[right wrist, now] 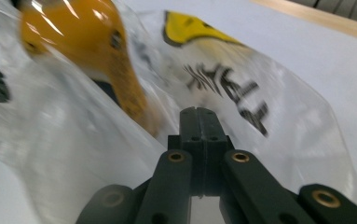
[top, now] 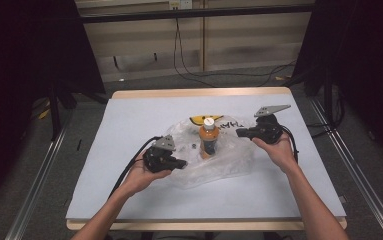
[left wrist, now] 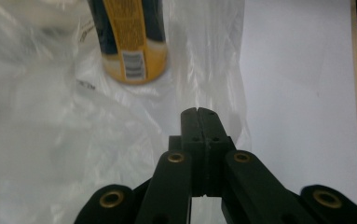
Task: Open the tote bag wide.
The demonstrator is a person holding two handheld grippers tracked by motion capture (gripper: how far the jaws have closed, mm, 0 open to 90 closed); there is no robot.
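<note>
The left gripper (left wrist: 198,114) has its jaws pressed flat together, and whether a fold of film is pinched between them cannot be told. The right gripper (right wrist: 198,113) is clenched the same way, its tips low against the plastic; again any film between them is hidden.

Just ahead of both pairs of tips, and spread between the two tools, lies a clear plastic bag (top: 229,162). It looks thin, limp and slippery, so it will likely crumple and slide rather than hold shape. Its edges, near each gripper, seem the sensible places to pinch, one side each.

Beyond the left tips, slightly to their left, stands an orange bottle (left wrist: 132,42) upright on or inside the film; which one is unclear. From the right gripper it sits ahead and to the left. It probably has some weight and a hard, smooth body, so it may tip if the film is tugged.

The bag carries a yellow patch and black lettering (right wrist: 232,91); the bottle has a white cap (top: 208,121), a dark label and a barcode.
</note>
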